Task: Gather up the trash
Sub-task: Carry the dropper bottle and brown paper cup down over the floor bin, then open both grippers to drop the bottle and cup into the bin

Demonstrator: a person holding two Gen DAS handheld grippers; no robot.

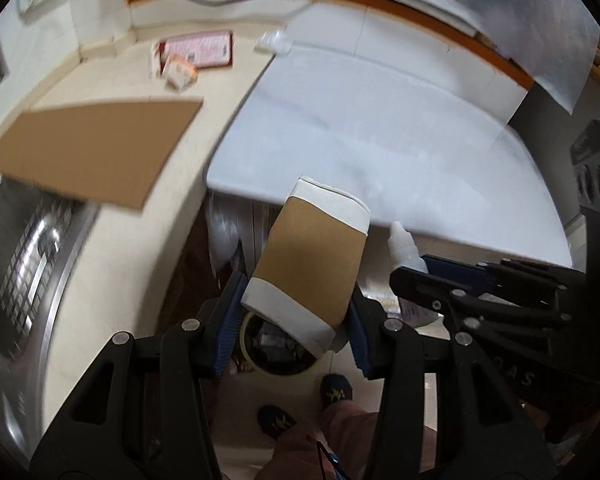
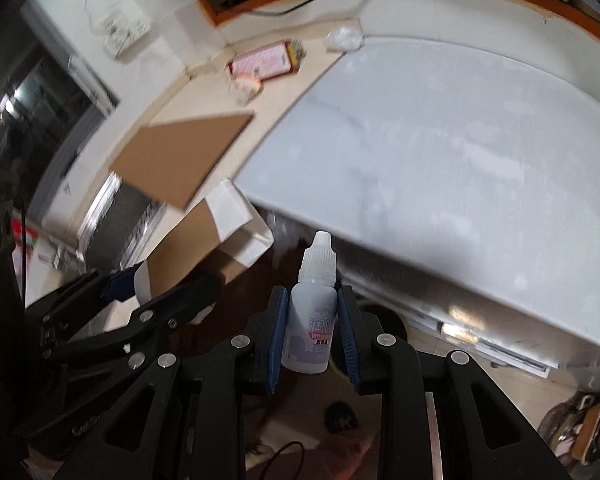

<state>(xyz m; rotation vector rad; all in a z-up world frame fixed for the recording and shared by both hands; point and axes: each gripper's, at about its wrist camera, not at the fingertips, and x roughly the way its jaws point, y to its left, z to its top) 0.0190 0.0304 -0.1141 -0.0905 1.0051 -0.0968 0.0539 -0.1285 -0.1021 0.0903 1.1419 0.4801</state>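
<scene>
trash is held in both grippers, off the desk point(image 1: 148, 216). a flattened paper cup point(image 1: 308, 264), white with a brown sleeve, is clamped between the blue pads of the left gripper point(image 1: 296, 320); its fingers point(image 1: 230, 320) are closed on the lower part of the cup, which leans up and to the right past the desk edge. a small white dropper bottle point(image 2: 310, 320) with a ribbed cap is gripped upright by the right gripper point(image 2: 312, 344), whose fingers point(image 2: 278, 344) press on both sides of the label. the two grippers are seen close beside each other, each in the other's view. below the cup a round bin point(image 1: 276, 344) with items inside is partly seen on the floor, near two dark shoes point(image 1: 334, 388). on the desk lie a brown cardboard sheet point(image 1: 96, 152), a pink box point(image 1: 204, 50) with a small carton beside it, a crumpled clear wrapper point(image 1: 274, 42) and a large white board point(image 1: 380, 132). both views are blurred.
</scene>
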